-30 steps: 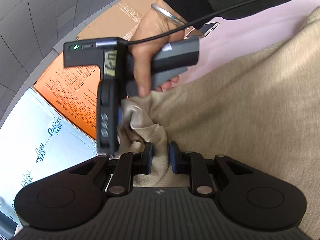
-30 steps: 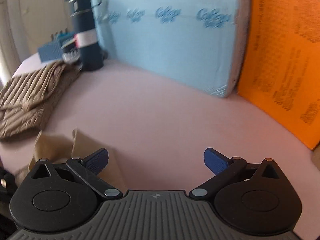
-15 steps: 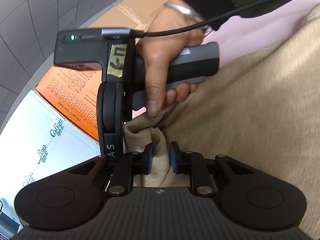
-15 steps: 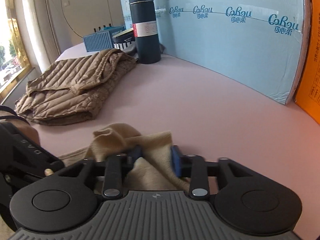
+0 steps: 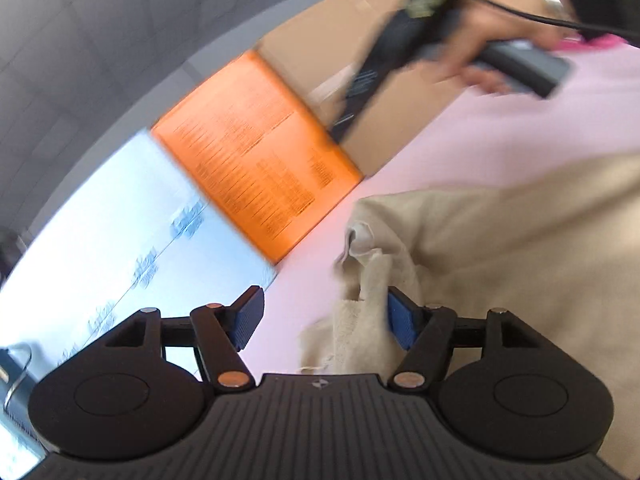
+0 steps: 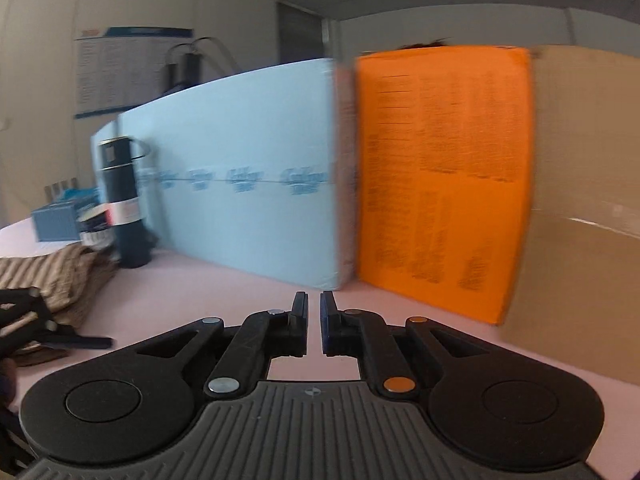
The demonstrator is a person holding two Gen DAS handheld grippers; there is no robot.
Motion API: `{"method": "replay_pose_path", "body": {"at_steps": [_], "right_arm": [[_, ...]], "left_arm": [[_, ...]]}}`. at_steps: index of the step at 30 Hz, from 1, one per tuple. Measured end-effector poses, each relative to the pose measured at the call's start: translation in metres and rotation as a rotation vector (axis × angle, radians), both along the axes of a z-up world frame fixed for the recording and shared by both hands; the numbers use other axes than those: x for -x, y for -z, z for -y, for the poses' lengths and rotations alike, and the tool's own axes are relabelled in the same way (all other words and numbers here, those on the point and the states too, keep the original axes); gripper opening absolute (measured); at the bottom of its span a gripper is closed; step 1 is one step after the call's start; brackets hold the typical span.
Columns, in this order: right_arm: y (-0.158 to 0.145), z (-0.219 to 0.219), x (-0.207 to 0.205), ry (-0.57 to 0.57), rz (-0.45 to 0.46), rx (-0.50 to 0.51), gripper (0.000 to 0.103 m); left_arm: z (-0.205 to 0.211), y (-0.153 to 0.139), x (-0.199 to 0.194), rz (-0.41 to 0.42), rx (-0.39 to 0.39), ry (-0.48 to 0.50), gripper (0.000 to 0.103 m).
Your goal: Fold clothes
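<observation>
A beige garment (image 5: 500, 264) lies on the pink table (image 5: 480, 136), filling the right of the left wrist view. Its bunched corner sits between the fingers of my left gripper (image 5: 324, 314), close to the right pad. Those jaws are opening and stand wide apart, not pressing on the cloth. My right gripper (image 6: 314, 312) is shut, nothing between its pads, and hangs over bare pink table facing the boards. In the left wrist view it shows blurred at the top right, held by a person's hand (image 5: 492, 32).
A blue foam board (image 6: 240, 184), an orange board (image 6: 440, 176) and brown cardboard (image 6: 584, 200) wall the table's far side. A dark flask (image 6: 122, 200), a blue box (image 6: 56, 220) and a brown quilted jacket (image 6: 52, 280) sit at the left.
My left jaws went from shut on the beige corner to wide apart. The right gripper closed on the cloth, then came off it shut and swung up and away toward the boards.
</observation>
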State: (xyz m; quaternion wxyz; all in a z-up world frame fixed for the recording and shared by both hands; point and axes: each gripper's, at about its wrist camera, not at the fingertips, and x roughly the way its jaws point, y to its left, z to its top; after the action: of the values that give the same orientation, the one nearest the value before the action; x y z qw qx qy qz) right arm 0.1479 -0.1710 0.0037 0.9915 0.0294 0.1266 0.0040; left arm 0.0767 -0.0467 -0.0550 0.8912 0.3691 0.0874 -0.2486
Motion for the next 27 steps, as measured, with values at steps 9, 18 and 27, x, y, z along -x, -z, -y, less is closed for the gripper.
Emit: {"method": "replay_pose_path", "body": {"at_steps": [9, 18, 27], "right_arm": [[0.025, -0.015, -0.026, -0.221, -0.127, -0.050, 0.041], [0.041, -0.094, -0.085, -0.388, -0.343, 0.117, 0.041], [0.044, -0.117, -0.074, -0.406, -0.307, 0.172, 0.004]], "left_arm": [[-0.009, 0.016, 0.040, -0.028, -0.152, 0.238, 0.058], [-0.014, 0.018, 0.050, -0.031, -0.091, 0.208, 0.060], [-0.017, 0.014, 0.049, 0.012, -0.062, 0.150, 0.085]]}}
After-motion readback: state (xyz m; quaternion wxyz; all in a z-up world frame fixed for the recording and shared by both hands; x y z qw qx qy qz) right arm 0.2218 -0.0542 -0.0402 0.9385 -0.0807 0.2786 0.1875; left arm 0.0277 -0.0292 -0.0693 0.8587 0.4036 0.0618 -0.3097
